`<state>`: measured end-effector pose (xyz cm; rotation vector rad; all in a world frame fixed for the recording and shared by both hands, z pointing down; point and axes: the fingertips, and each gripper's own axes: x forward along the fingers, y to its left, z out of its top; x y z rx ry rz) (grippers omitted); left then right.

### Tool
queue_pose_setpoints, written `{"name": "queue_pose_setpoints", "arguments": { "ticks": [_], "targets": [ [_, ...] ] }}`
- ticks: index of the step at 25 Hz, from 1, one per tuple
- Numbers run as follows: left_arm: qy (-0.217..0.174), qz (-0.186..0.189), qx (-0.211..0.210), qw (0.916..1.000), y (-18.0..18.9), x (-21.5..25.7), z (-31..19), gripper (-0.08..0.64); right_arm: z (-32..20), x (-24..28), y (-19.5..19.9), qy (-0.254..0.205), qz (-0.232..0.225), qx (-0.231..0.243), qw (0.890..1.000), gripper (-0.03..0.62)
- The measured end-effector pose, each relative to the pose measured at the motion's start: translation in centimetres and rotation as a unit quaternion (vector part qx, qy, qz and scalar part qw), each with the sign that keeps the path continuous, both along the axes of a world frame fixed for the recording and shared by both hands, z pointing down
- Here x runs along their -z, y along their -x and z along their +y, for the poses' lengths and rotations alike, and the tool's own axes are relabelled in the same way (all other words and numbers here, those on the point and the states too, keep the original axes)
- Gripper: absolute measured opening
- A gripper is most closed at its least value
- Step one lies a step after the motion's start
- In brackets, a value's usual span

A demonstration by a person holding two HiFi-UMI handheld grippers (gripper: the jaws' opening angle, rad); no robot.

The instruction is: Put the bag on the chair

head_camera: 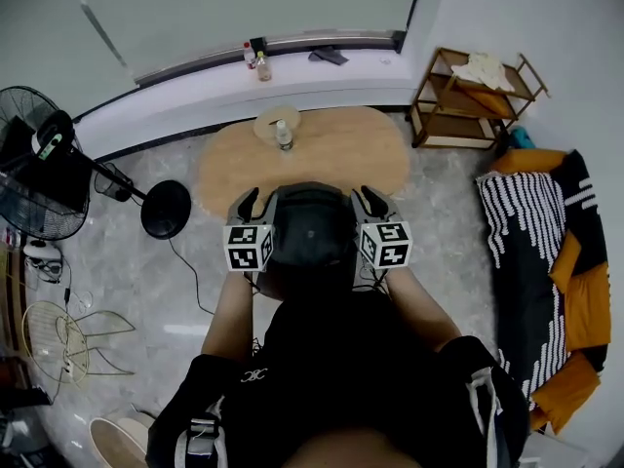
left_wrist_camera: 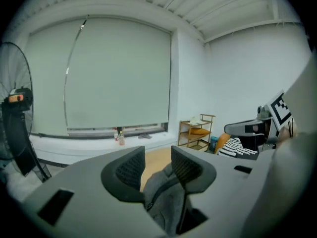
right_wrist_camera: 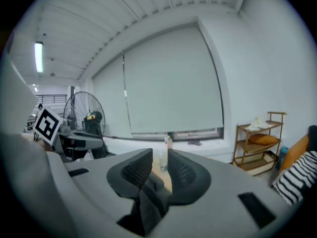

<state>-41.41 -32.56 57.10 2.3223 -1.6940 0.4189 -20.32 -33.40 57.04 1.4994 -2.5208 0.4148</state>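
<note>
Loosely, the left tool (left_wrist_camera: pixel 157 160) and right tool (right_wrist_camera: pixel 159 165) gape wide, with fabric of the dark bag (head_camera: pixel 312 237) ungripped between each tool's jaws.

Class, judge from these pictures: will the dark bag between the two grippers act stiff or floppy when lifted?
Probably floppy: the bag shows creased grey fabric folding between the left gripper jaws. It would likely sag rather than roll or tip, since it looks like soft cloth. Its rounded bulk in the head view hints at contents, but its weight cannot be judged.
</note>
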Motion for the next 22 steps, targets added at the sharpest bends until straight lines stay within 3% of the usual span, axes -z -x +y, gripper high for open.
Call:
{"name": "queue_pose_setpoints", "arguments": {
  "ticks": [4, 8, 13, 22],
  "targets": [
    [-0.062, -0.006, 0.001, 0.9981, -0.8, 5.7, 0.4, 0.155, -0.1, 8.3, 0.3, -0.100, -0.024, -0.005, 0.995, 0.104],
    [-0.111, -0.005, -0.003, 0.9938, -2.7, 10.1, 1.6, 0.132, 1.1, 12.9, 0.1, -0.158, -0.031, -0.008, 0.987, 0.069],
    [-0.143, 0.000, -0.008, 0.9896, -4.1, 13.0, 3.1, 0.048, 2.1, 14.5, 0.4, -0.179, -0.032, -0.021, 0.983, 0.015],
    [-0.132, -0.001, 0.008, 0.9912, -3.2, 13.2, 3.7, 0.032, 2.8, 14.5, 1.5, -0.175, -0.010, -0.021, 0.984, 0.012]
  ]
}}
